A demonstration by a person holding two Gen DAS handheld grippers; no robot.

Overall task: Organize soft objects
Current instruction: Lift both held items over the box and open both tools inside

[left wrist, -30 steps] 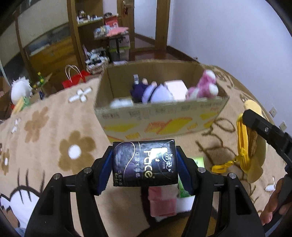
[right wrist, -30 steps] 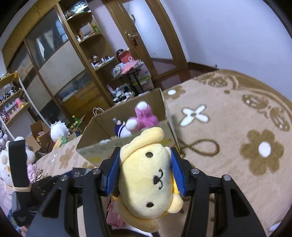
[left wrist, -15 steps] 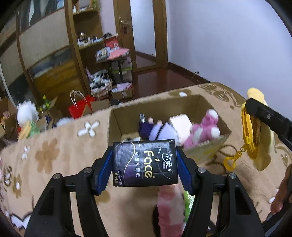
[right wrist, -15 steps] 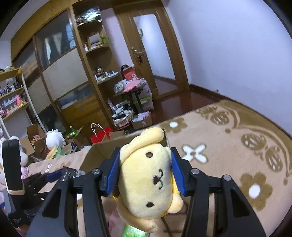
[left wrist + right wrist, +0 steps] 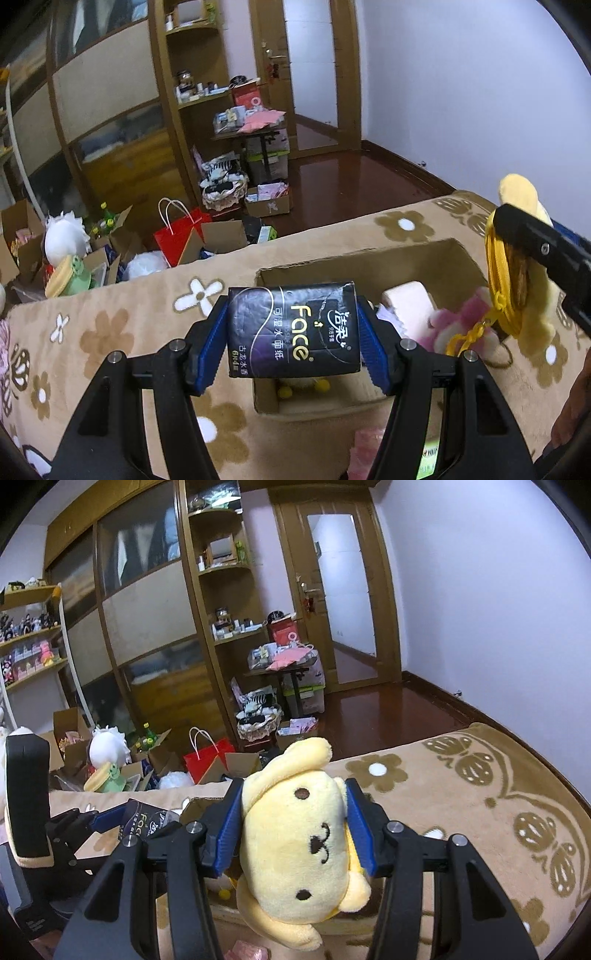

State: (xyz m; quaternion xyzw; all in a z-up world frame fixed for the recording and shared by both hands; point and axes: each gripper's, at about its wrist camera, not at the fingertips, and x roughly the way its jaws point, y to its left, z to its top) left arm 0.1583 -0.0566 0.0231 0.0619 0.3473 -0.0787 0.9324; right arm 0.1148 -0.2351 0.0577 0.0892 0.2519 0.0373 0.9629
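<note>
My left gripper (image 5: 293, 332) is shut on a dark tissue pack (image 5: 291, 328) and holds it above the open cardboard box (image 5: 266, 402) on the flowered blanket. My right gripper (image 5: 295, 834) is shut on a yellow plush dog (image 5: 295, 853), held over the box's right side; the plush also shows in the left wrist view (image 5: 517, 288) with its yellow clip strap. Inside the box lie a pink-white tissue roll (image 5: 406, 306) and a pink plush (image 5: 461, 321). The left gripper and the tissue pack (image 5: 144, 823) show at the lower left of the right wrist view.
A pink item (image 5: 365, 450) and a green packet (image 5: 428, 461) lie on the blanket in front of the box. Beyond the bed edge stand a red bag (image 5: 181, 232), open cartons, a white plush (image 5: 62, 236) and wooden shelving.
Both grippers have risen and moved forward over the box, so I now look down into it. Both grips are unchanged.
</note>
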